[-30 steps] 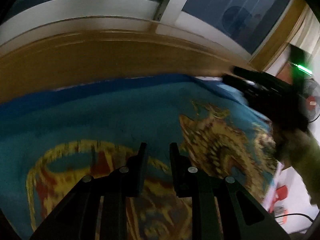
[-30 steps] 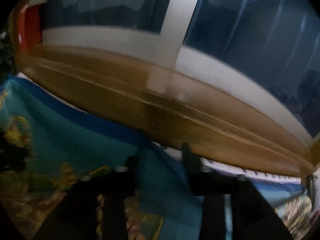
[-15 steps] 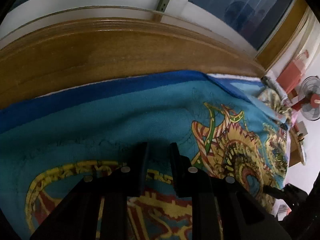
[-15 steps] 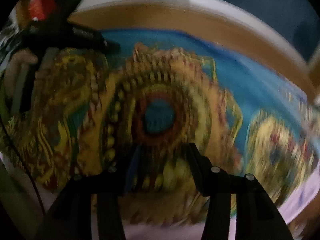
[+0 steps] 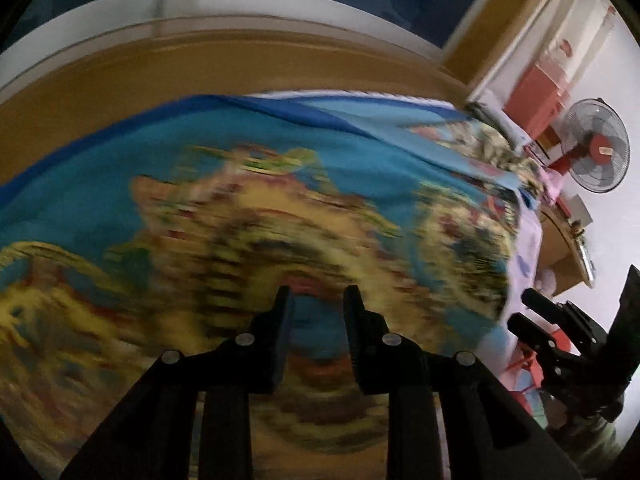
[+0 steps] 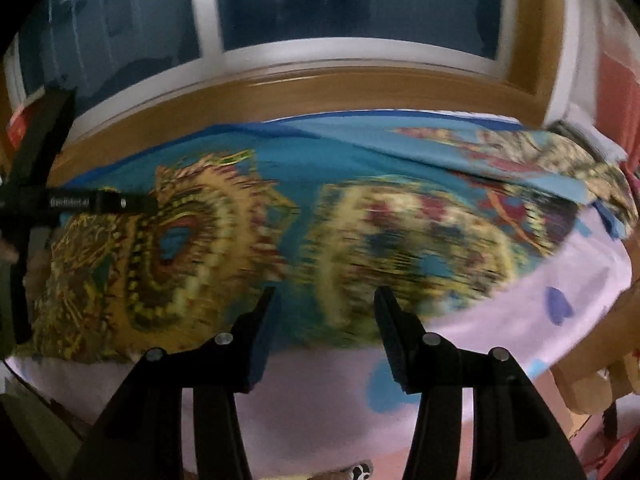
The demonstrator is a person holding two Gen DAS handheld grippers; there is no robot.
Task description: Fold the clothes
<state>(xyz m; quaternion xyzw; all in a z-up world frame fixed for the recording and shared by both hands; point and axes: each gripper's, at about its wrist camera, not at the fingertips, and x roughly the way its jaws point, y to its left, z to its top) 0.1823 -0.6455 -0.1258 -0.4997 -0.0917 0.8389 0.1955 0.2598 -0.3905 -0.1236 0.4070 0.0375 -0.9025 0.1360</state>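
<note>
A teal cloth (image 5: 248,184) with yellow and red ornamental print and a dark blue border lies spread over the bed; it also shows in the right wrist view (image 6: 304,216). My left gripper (image 5: 318,300) hovers above its middle, jaws a little apart and empty. It shows from the side in the right wrist view (image 6: 132,202), at the cloth's left part. My right gripper (image 6: 324,300) is open and empty above the cloth's near edge. It shows at the lower right of the left wrist view (image 5: 532,312), off the bed's side. Both views are motion-blurred.
A pink bedsheet (image 6: 500,320) with blue hearts lies under the cloth. A wooden headboard (image 5: 160,76) and dark windows (image 6: 340,4) stand behind. A second patterned cloth (image 6: 532,152) lies at the far right. A red fan (image 5: 596,146) stands by the wall.
Both grippers have pulled back from the headboard toward the cloth's near side. My right gripper has let go of the cloth's blue edge and swung to face the whole bed.
</note>
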